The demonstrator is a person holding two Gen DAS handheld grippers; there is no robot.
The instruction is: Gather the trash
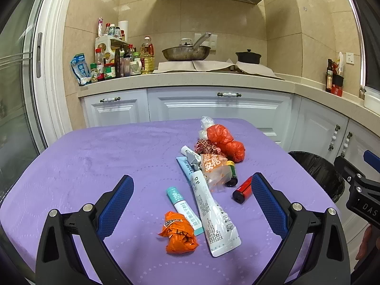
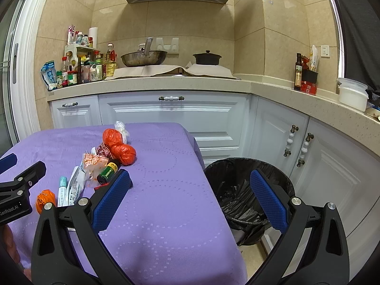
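Observation:
Trash lies in a loose pile on the purple tablecloth: a crumpled orange wrapper, a teal-capped tube, a large white tube, a red lighter, a small dark bottle, an orange-printed bag and red plastic bags. My left gripper hangs open over the near end of the pile, holding nothing. My right gripper is open and empty above the table's right edge, its right finger over the black-lined bin. The pile sits to its left.
White cabinets and a stone counter run behind and to the right of the table. The counter carries condiment bottles, a wok, a black pot and a white tub. The bin stands on the floor beside the table.

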